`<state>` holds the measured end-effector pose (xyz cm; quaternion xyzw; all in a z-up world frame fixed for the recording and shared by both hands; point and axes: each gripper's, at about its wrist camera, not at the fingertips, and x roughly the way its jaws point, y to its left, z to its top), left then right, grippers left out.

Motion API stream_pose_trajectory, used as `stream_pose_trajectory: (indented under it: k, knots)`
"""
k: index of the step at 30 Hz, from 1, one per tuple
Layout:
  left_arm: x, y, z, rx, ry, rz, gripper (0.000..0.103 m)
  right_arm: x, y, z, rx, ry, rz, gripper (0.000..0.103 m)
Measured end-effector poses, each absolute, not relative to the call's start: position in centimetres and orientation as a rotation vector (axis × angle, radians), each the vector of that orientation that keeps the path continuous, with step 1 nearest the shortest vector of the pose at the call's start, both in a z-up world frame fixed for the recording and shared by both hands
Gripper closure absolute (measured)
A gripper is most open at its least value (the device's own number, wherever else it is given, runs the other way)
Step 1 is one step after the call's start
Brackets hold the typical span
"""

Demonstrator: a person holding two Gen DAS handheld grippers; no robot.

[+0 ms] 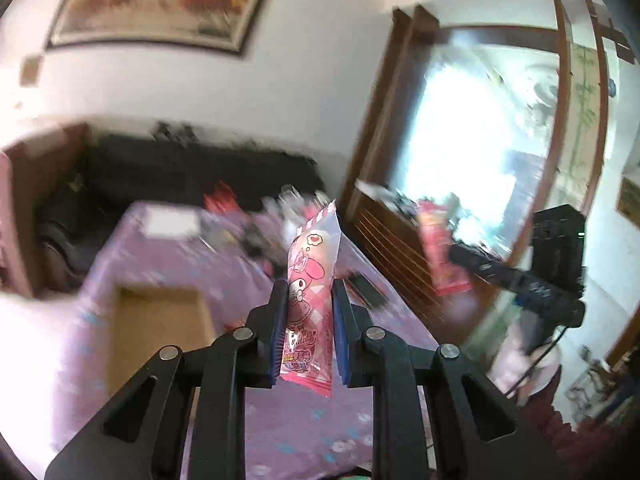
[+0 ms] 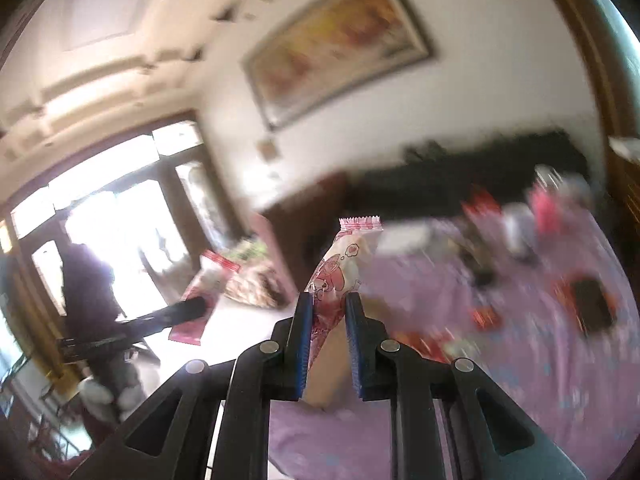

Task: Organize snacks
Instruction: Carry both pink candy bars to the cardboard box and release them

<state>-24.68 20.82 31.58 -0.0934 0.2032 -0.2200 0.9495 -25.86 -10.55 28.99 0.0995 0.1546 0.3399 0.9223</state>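
**Both grippers carry a pink snack packet above the table**

Our left gripper (image 1: 310, 292) is clamped on a pink snack packet (image 1: 314, 280), its blue-padded fingers (image 1: 280, 320) pressing the wrapper from left and right at about mid-length. That packet stands nearly upright, its crimped top edge leaning slightly right, held in the air over the purple tablecloth (image 1: 304, 424). Our right gripper (image 2: 328, 300) likewise grips a second pink packet (image 2: 340, 264) low on its body, and this one tilts to the right with its serrated seal at the top. In each view we also see the other gripper off to the side with its own packet, well apart from ours.

We judge these packets to be light and soft: thin glossy film around a small filling, easy to crush and liable to slide between pads. The wrapper in the right gripper looks bent where the fingers meet it, which suggests little stiffness. We think the best hold is across the flat body rather than the crimped ends, with modest pressure.

An open cardboard box (image 1: 160, 328) sits on the cloth to the near left in the left wrist view, and it seems the likely place for the snacks. More red and pink items lie scattered at the far end of the table, too blurred to name.
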Motion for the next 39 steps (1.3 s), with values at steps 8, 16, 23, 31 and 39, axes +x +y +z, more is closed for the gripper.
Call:
stream_pose_trajectory:
  k: [8, 16, 23, 31, 39]
  knots:
    - [-20.1, 27.0, 39.8, -0.090, 0.344, -0.090, 0.085, -22.2, -4.4, 41.8, 0.117, 0.213, 0.641, 0.086]
    - [-6.2, 29.3, 28.6, -0.154, 0.543, -0.054, 0.085, -7.0, 4.5, 30.8, 0.090, 0.525, 0.595, 0.086]
    - [2.4, 28.9, 13.5, -0.233, 0.791, -0.100, 0.085, 2.5, 10.5, 11.8, 0.036, 0.857, 0.611, 0.086]
    - [7.6, 27.6, 4.3, -0.309, 0.961, -0.114, 0.085, 7.1, 13.1, 3.2, -0.042, 0.992, 0.595, 0.097]
    - [7.9, 29.0, 4.4, -0.372, 0.952, -0.105, 0.085, 8.4, 11.5, 3.3, -0.004, 0.941, 0.566, 0.092]
